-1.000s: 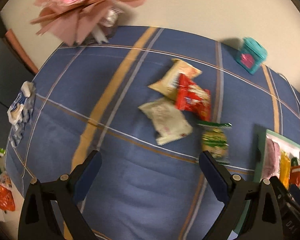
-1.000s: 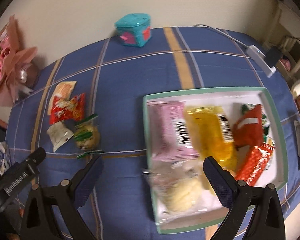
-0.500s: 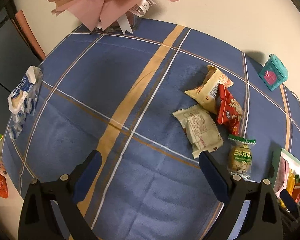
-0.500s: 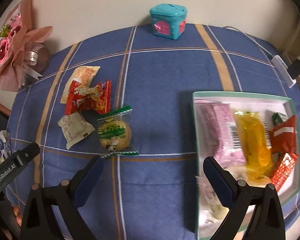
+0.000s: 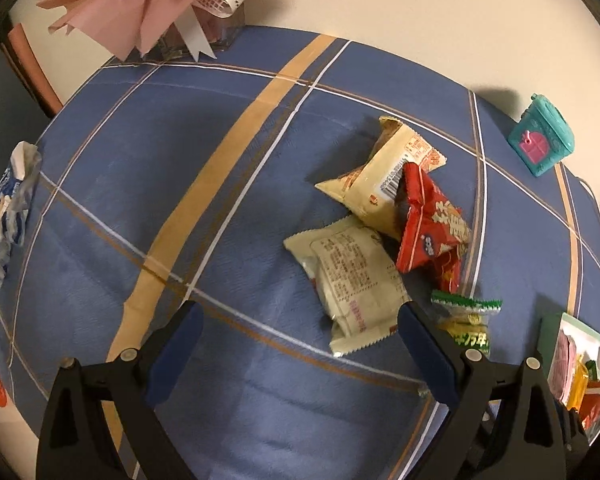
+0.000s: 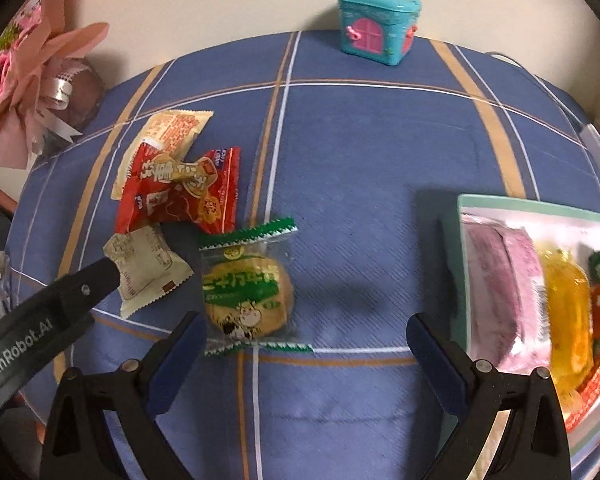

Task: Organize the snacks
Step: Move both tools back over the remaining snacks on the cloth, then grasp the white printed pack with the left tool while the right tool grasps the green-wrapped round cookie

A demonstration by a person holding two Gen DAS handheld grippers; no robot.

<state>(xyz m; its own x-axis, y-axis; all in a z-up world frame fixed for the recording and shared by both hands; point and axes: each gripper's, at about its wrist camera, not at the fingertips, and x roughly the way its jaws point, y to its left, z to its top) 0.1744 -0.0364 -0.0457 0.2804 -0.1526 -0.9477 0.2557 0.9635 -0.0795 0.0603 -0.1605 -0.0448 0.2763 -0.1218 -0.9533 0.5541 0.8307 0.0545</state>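
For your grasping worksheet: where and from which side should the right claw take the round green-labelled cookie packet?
Grip the green-labelled cookie packet across its plump round middle, coming straight down. It lies flat and apart from the other snacks, and the open right claw hovers just beside it. Its crimped ends look thin and slippery.

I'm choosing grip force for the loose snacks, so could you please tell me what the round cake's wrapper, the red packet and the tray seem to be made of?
Round cake's wrapper: thin clear plastic film, glossy; the cake shows through, and its ends are zigzag-cut.
Red packet: printed plastic or foil film, shiny and creased.
Tray: probably rigid cardboard, matte; straight green walls, white inside.
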